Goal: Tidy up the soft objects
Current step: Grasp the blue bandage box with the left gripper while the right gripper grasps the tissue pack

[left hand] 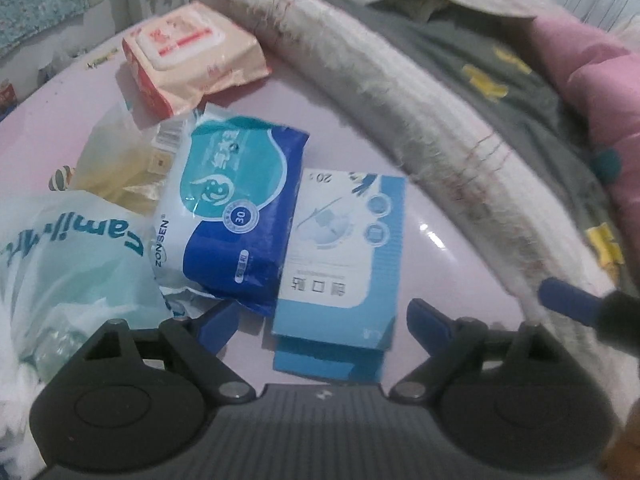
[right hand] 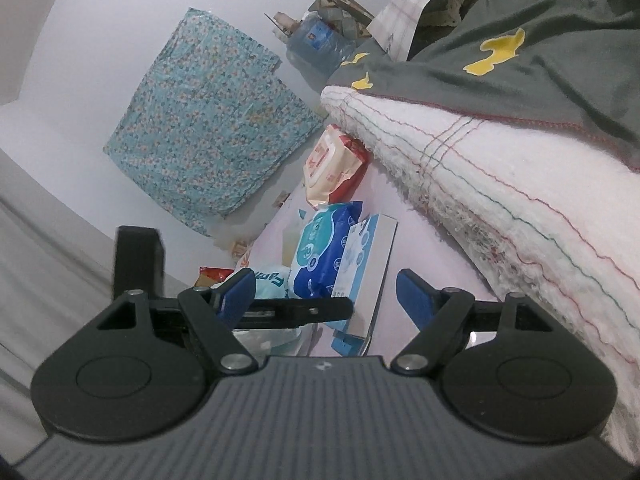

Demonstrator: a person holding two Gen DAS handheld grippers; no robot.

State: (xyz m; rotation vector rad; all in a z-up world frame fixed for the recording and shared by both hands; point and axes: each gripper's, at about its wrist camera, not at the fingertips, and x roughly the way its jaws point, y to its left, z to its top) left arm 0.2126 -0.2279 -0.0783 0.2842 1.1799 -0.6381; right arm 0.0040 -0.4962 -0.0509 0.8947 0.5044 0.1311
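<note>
On a pink surface (left hand: pixel 352 128) lie a blue and white ZONSEN soft pack (left hand: pixel 236 216), a light blue box (left hand: pixel 344 260) right of it, an orange wipes pack (left hand: pixel 192 60) farther back, and a pale green plastic bag (left hand: pixel 68 264) at the left. My left gripper (left hand: pixel 324 320) is open and empty, just in front of the box. My right gripper (right hand: pixel 326 294) is open and empty, facing the same pack (right hand: pixel 324 256), box (right hand: pixel 366 268) and wipes pack (right hand: pixel 332 168) from the side. The tip of the right gripper (left hand: pixel 576 300) shows in the left wrist view.
A thick white folded blanket (left hand: pixel 400 92) runs along the right, with a grey quilt with yellow marks (left hand: pixel 500 80) and pink bedding (left hand: pixel 592 64) on it. The blanket also shows in the right wrist view (right hand: pixel 500 184). A teal floral cloth (right hand: pixel 208 128) and a water bottle (right hand: pixel 320 44) stand by the wall.
</note>
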